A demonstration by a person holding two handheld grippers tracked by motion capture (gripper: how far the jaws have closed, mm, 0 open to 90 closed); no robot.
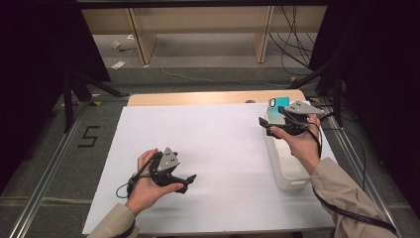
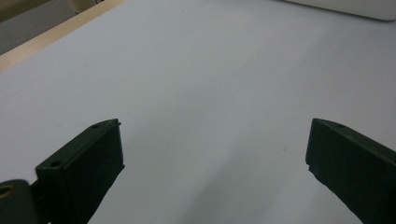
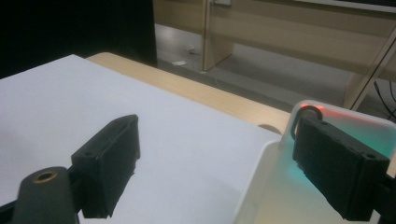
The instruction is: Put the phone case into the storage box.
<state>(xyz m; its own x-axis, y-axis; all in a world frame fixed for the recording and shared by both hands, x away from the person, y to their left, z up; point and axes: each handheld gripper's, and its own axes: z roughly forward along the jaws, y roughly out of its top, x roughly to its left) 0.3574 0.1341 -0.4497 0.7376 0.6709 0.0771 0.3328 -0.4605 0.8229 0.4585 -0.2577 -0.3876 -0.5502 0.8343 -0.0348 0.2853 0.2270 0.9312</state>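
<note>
High view: teal phone case (image 1: 280,102), light, slick, propped in white bin (image 1: 285,171) at two o'clock; right tool (image 1: 270,126) released, grip its top edge.

High view looks down on the whole bench (image 1: 208,148); both gripper views skim it closely, each catching the white bin (image 3: 261,186).

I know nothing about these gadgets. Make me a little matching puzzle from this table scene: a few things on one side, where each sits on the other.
Things:
1. left gripper
2. right gripper
3. teal phone case
4. white bin

Places:
A. along the table's right edge
B. leaning in the bin's far end
C. over the bare white sheet
D. above the bin's rim

Pairs: 1-C, 2-D, 3-B, 4-A
</note>
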